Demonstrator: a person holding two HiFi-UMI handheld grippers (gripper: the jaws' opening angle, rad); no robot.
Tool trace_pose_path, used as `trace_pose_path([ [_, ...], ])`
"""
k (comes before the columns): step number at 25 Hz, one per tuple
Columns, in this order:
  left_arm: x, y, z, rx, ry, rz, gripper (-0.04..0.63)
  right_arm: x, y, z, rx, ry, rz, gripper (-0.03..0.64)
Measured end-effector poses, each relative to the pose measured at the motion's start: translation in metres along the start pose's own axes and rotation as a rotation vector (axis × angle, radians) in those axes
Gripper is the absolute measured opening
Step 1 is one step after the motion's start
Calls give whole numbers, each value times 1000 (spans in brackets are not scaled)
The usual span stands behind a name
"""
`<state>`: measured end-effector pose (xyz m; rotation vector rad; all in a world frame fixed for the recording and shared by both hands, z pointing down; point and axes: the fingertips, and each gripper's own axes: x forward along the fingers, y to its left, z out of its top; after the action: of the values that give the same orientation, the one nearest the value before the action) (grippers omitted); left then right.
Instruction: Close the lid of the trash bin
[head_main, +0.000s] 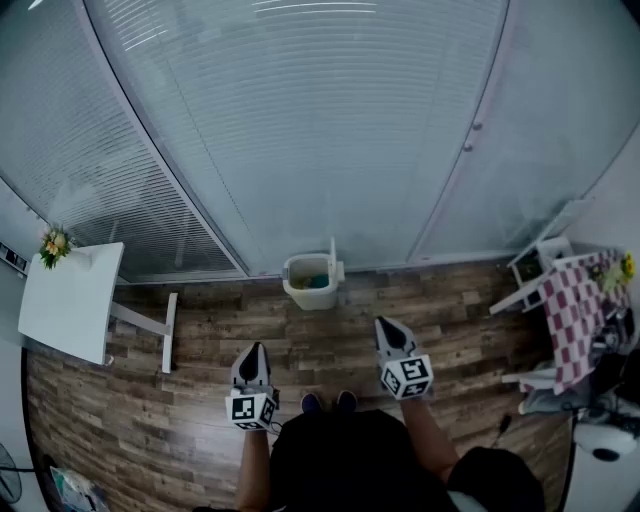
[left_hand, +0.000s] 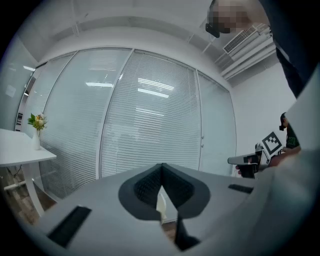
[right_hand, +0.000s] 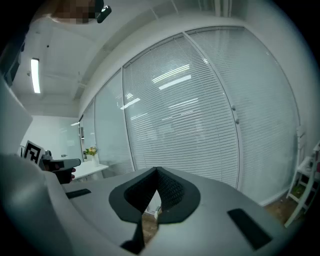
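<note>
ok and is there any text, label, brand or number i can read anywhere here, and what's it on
None: no words, numbers or brands can be read in any view.
left marker cube, on the left gripper: only a black-and-white square code, no letters.
right marker cube, on the right gripper: the same kind of code, no letters.
trash bin: no label shows on it.
</note>
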<state>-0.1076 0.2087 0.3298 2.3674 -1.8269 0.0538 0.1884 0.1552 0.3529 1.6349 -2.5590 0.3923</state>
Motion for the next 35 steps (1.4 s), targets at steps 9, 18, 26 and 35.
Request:
trace_pose_path([
  [9, 3, -4, -3, -14, -3, -11, 6, 5, -8, -7, 41, 3, 34, 2],
  [18, 10, -3, -4, -23, 3, 9, 6, 7, -15, -7, -25, -27, 33, 3],
  [26, 8, -12, 4, -36, -5, -9, 6, 11, -19, -12, -6, -3, 29, 3],
  [35, 29, -1, -8, -65, 0, 10, 6, 35, -23, -17, -67, 28, 67, 3],
])
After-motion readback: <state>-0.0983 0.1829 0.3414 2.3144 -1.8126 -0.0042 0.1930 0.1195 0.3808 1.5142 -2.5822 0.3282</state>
